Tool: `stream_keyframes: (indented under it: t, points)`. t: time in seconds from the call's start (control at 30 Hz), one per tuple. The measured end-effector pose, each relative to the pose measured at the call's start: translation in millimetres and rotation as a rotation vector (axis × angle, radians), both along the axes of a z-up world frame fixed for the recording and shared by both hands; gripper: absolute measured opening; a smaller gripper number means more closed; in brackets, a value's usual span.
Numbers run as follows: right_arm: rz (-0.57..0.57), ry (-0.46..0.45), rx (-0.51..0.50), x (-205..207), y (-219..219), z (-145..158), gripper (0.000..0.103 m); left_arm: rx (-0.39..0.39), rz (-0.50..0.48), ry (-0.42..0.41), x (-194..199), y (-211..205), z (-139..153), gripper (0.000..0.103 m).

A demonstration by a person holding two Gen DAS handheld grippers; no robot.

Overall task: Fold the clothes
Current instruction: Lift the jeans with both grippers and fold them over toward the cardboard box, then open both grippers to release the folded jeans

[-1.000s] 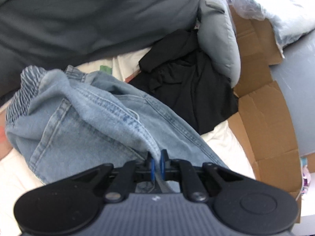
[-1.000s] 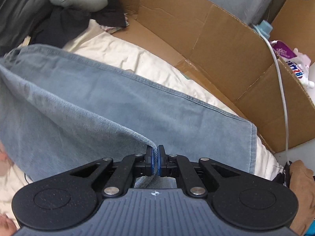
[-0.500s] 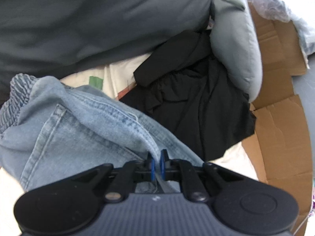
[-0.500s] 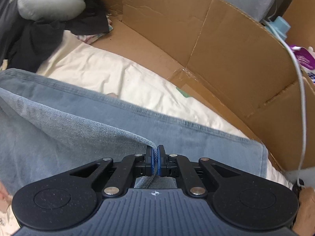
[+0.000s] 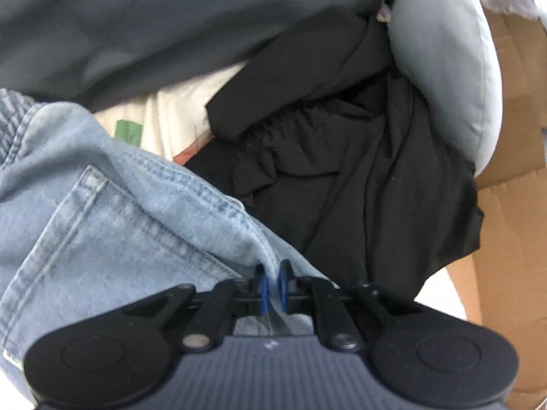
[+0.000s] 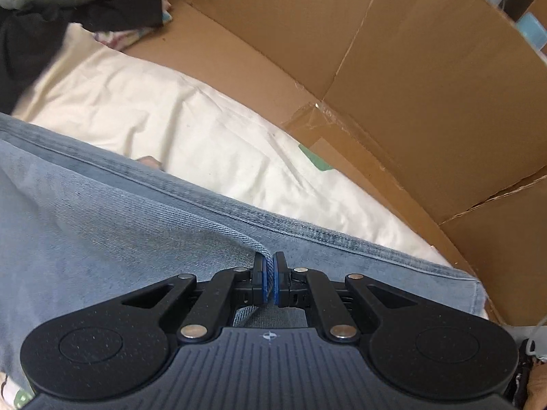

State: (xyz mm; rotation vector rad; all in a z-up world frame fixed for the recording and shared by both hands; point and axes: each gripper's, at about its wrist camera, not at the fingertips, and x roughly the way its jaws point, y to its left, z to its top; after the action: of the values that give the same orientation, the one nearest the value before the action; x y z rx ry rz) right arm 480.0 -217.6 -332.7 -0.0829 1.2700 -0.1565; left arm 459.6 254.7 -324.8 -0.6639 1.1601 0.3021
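Light blue jeans [image 5: 112, 212] fill the lower left of the left wrist view, a back pocket and the gathered waistband showing. My left gripper [image 5: 272, 282] is shut on a fold of that denim near the pocket. In the right wrist view the same jeans [image 6: 102, 225] spread over a cream sheet [image 6: 177, 119], their leg hem at the right. My right gripper [image 6: 270, 282] is shut on a pinched ridge of the denim. Both pairs of blue pads press on cloth.
A black garment [image 5: 359, 177] lies crumpled just beyond the jeans, with a grey cushion [image 5: 454, 68] over it and dark grey fabric [image 5: 154, 24] behind. Brown cardboard walls [image 6: 393, 78] close off the far and right sides of the sheet.
Both grippers have sunk and moved forward with the denim still pinched. The black garment and the cardboard now loom larger and closer; the jeans lie lower over the sheet.
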Motion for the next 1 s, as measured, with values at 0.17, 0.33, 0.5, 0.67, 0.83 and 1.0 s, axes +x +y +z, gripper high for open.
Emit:
stream_keyframes:
  t: [0.17, 0.33, 0.5, 0.67, 0.83, 1.0]
  points:
    - [-0.003, 0.006, -0.035, 6.7, 3.9, -6.0, 0.001, -0.03, 0.004, -0.023, -3.2, 3.3, 4.6, 0.008]
    - [-0.002, 0.012, -0.055, 11.3, 4.2, -1.9, 0.001, -0.071, 0.007, -0.054, -5.6, 7.9, 15.7, 0.008]
    - [-0.022, 0.024, -0.042, 22.0, -2.4, -8.5, 0.002, -0.027, -0.013, -0.036, 5.8, 1.9, 5.9, 0.008]
    - [-0.002, 0.023, -0.023, 23.9, -4.5, -24.6, 0.003, -0.058, 0.038, -0.004, 3.7, 5.4, -6.3, 0.018]
    - [-0.056, -0.081, 0.073, 7.8, -17.8, -3.0, 0.01, 0.059, -0.067, -0.045, -4.9, -3.6, 20.9, 0.042]
    - [-0.105, -0.239, 0.166, -14.0, -34.7, 38.7, 0.043, 0.096, -0.164, -0.086, -14.6, -9.8, 38.4, 0.049]
